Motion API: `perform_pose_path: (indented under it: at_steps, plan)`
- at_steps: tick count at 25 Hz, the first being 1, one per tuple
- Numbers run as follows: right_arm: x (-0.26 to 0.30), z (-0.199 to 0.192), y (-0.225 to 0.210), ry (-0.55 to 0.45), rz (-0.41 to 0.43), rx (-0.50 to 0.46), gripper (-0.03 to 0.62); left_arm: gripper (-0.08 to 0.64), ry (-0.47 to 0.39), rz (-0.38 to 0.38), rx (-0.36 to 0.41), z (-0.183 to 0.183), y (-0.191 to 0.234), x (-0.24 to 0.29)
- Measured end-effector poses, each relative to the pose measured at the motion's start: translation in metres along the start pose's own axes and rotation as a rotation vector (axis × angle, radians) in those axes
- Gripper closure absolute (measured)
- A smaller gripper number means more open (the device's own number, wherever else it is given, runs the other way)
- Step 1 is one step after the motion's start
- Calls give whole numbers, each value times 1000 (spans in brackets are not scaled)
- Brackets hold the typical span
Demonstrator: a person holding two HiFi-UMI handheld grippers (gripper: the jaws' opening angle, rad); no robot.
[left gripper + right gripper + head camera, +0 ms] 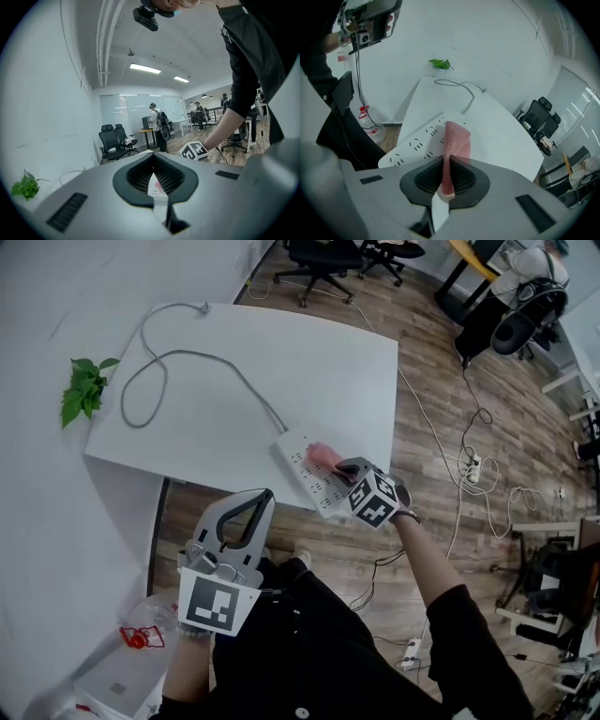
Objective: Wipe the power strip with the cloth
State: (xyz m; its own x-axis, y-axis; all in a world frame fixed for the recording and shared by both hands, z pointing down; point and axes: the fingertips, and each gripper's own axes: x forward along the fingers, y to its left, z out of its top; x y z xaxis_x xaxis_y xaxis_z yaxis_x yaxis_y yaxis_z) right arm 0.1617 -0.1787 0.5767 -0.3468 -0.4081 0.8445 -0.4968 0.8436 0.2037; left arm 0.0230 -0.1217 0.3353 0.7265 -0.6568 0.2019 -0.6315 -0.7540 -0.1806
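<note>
While the right gripper [443, 159] has its fingers pinched on the pink cloth [457, 137], the fold drapes just ahead of them onto the white power strip [415, 140]. A good wipe probably needs light downward pressure and long strokes across the sockets. The left gripper [264, 495] has its fingers closed, empty, well short of the strip. Around it are a white tabletop [244, 371], a wooden floor [441, 427] and office chairs [319, 259].
</note>
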Motion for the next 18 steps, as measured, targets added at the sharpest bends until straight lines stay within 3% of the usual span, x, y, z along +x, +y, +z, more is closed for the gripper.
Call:
perform_pose_path:
  at_steps: [18]
  plan:
    - [-36,-42,37,11,-34,142,541,546,-39,-105,17,9,-21,10]
